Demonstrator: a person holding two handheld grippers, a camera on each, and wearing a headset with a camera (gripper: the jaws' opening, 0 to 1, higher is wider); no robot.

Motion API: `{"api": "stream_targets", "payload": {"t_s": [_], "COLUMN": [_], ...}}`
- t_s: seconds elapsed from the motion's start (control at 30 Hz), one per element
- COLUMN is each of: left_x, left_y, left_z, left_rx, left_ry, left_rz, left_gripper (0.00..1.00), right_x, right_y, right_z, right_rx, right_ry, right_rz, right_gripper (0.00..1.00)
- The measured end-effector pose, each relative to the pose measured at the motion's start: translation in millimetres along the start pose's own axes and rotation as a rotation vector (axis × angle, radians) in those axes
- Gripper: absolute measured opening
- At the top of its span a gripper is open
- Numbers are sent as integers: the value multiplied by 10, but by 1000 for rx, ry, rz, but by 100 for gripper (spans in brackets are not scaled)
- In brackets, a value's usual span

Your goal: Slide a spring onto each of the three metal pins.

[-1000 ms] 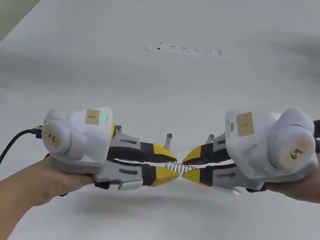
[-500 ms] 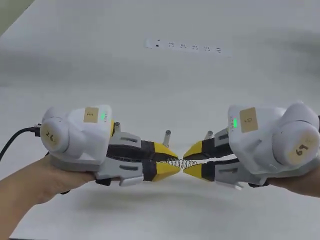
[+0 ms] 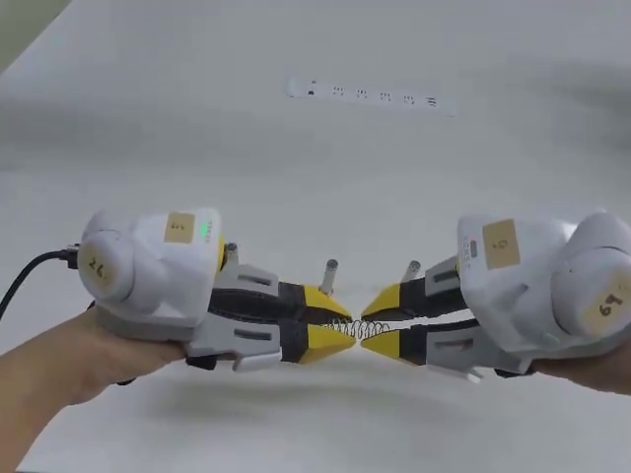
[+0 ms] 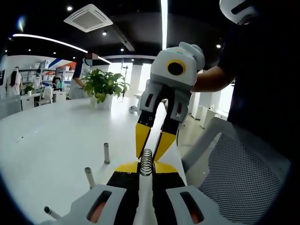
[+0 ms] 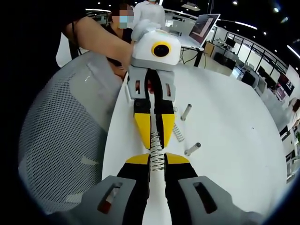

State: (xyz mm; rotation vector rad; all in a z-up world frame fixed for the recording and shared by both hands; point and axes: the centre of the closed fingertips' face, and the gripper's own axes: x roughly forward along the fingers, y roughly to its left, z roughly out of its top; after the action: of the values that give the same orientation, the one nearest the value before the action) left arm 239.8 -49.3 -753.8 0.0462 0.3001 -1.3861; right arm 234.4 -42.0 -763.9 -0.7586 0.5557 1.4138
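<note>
A small metal spring (image 3: 357, 328) is stretched level between the tips of both grippers above the white table. My left gripper (image 3: 343, 329) is shut on one end and my right gripper (image 3: 371, 329) on the other. In the left gripper view the spring (image 4: 146, 159) stands in my left gripper (image 4: 146, 168), with the right gripper (image 4: 149, 152) pinching its far end. Three upright metal pins stand to the left (image 4: 106, 153) (image 4: 89, 177) (image 4: 50, 213). Two pins (image 3: 330, 276) (image 3: 412, 271) rise just behind the tips. A second spring (image 5: 178, 133) lies on the table near a pin (image 5: 192, 149).
A white power strip (image 3: 363, 96) lies far back on the table. A black cable (image 3: 30, 276) trails from the left gripper. A grey mesh chair (image 5: 61, 140) stands at the table's near edge. People and a potted plant (image 4: 105, 84) are in the background.
The right gripper has drifted slightly right and lower. The spring stays held between both grippers' tips, and the left gripper has barely moved.
</note>
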Motion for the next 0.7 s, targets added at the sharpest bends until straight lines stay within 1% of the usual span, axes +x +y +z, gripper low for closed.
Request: {"api": "stream_targets", "payload": {"t_s": [0.3,0.4,0.5,0.6,0.67,0.7], "left_x": [-16,-30,-46,-53,-56,-57], "left_y": [1,7,9,7,5,2], "left_z": [1,-11,-1,8,14,12], "left_rx": [0,2,-2,-1,-5,-4], "left_ry": [5,11,7,4,2,2], "left_rz": [-5,-4,-4,-5,-6,-7], "left_gripper": [1,1,1,1,1,1], "right_x": [-11,-23,-35,-48,-51,-49], "right_y": [12,14,9,4,11,13], "right_z": [2,-18,-44,-39,-37,-39], "right_rx": [-14,-18,-20,-11,-39,-36], "right_ry": [12,21,31,20,18,19], "right_rz": [10,12,11,9,11,13], "right_gripper": [8,8,8,8,8,8]}}
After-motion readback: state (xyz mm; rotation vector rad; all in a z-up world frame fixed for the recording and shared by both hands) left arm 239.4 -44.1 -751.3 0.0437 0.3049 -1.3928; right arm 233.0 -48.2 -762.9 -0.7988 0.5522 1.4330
